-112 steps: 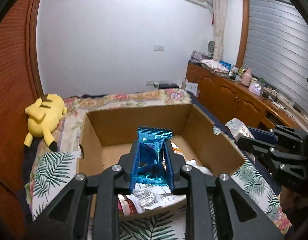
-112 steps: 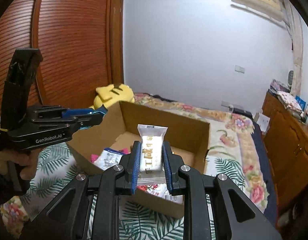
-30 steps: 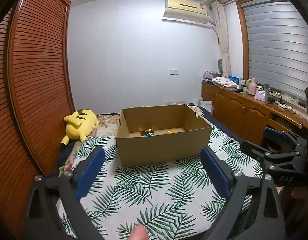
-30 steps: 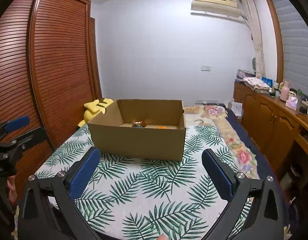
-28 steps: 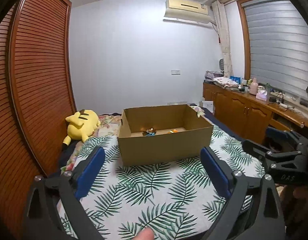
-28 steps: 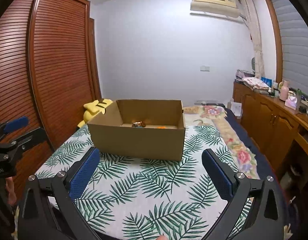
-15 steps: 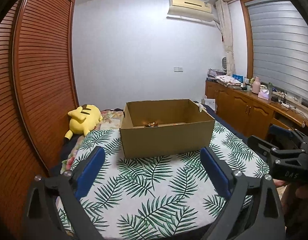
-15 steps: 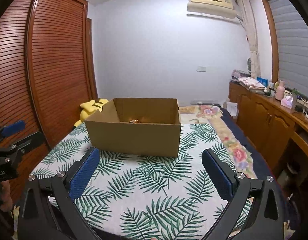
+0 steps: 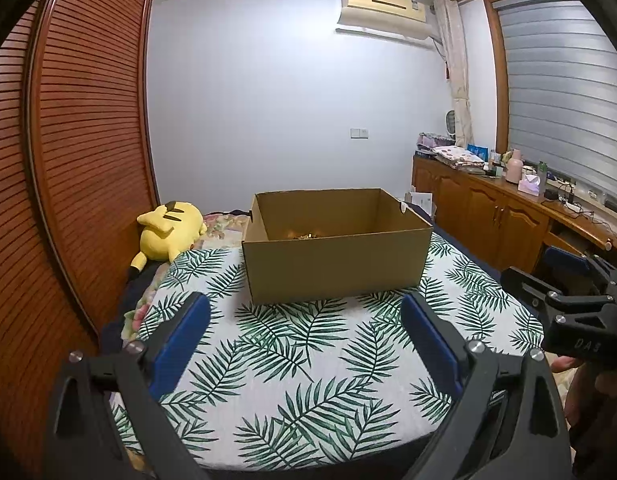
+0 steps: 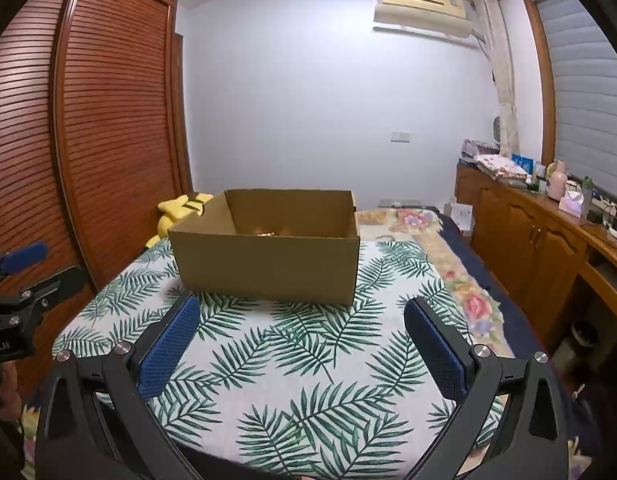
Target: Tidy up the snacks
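An open cardboard box (image 9: pixel 336 268) stands on the palm-leaf cloth (image 9: pixel 308 360) on the bed; it also shows in the right wrist view (image 10: pixel 268 264). Only a glint of snack wrappers (image 9: pixel 304 235) shows over its near wall, and the wrappers (image 10: pixel 268 233) are mostly hidden. My left gripper (image 9: pixel 304 312) is open and empty, well back from the box. My right gripper (image 10: pixel 300 312) is open and empty too, also back from the box. The right gripper's body shows at the left wrist view's right edge (image 9: pixel 572 312).
A yellow plush toy (image 9: pixel 168 232) lies left of the box by the slatted wardrobe doors (image 9: pixel 76 180). A wooden cabinet (image 9: pixel 508 220) with clutter runs along the right wall. The floral bedspread (image 10: pixel 436 248) extends right of the cloth.
Both grippers, earlier shut on snack packets over the box, are now open and empty. They have kept pulling back and lowering, so the box's near wall hides more of its contents.
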### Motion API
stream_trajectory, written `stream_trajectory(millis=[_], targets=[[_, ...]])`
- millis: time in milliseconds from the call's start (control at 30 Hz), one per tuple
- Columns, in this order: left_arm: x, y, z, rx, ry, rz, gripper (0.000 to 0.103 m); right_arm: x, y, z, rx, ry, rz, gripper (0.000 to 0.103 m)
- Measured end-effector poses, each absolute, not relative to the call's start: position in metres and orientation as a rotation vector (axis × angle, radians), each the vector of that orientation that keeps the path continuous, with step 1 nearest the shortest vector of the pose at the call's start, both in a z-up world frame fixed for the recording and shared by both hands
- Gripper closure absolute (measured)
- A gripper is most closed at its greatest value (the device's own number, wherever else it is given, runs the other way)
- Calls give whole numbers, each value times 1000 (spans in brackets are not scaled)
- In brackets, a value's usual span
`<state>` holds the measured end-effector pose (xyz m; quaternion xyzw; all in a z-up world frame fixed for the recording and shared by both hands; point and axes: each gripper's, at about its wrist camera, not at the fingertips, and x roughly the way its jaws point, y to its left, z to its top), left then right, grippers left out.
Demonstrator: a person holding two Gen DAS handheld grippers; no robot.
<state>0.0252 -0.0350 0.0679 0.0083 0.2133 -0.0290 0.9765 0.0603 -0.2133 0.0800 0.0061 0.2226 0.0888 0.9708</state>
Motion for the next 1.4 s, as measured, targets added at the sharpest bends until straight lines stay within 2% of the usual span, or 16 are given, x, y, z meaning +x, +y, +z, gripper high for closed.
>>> stream_trajectory(millis=[1400], targets=[[24,-30,64,15,434,-54,6,58,-213,79,11,452,174,0]])
